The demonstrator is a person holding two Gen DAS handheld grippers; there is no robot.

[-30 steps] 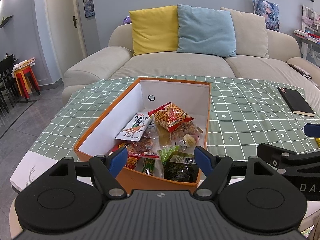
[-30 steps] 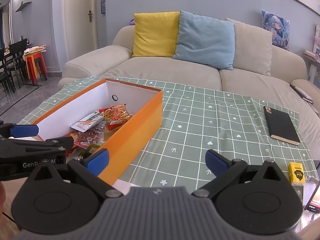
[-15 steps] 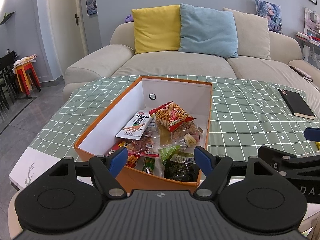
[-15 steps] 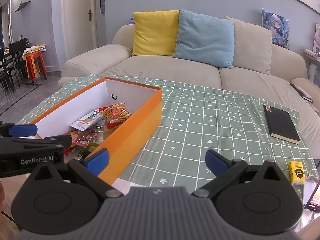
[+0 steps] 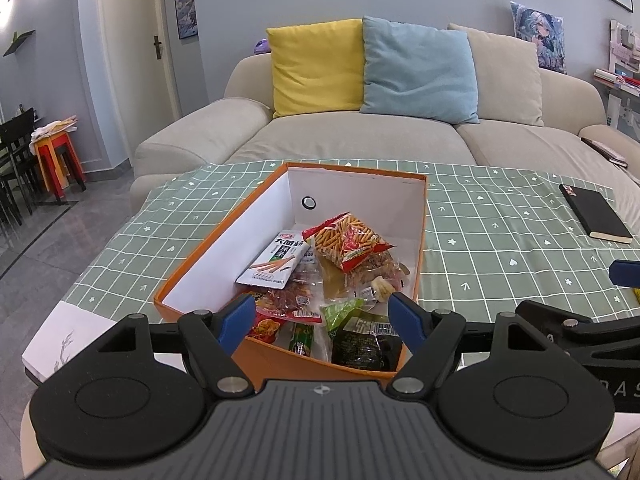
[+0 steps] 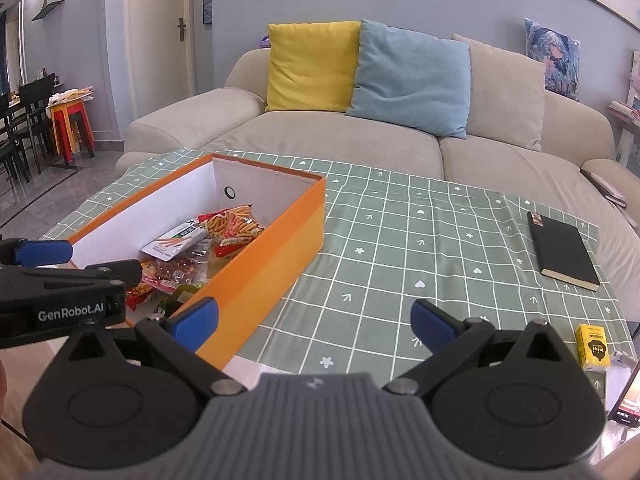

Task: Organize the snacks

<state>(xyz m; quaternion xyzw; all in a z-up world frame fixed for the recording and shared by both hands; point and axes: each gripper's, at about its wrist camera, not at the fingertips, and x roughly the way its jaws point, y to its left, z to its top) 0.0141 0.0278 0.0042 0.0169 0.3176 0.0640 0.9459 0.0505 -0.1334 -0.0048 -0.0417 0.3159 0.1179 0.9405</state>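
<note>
Left wrist view, orange box (image 5: 192,264) of snacks (image 5: 348,240), left claw (image 5: 322,318) spread empty

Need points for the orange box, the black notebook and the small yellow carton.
orange box (image 6: 260,280), right wrist view, on its outer right side wall.
black notebook (image 6: 564,246), right wrist view, middle of its cover.
small yellow carton (image 6: 593,347), right wrist view, on its printed front face.

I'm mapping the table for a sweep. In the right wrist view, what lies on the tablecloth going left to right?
orange box of snacks → black notebook → small yellow carton
</note>
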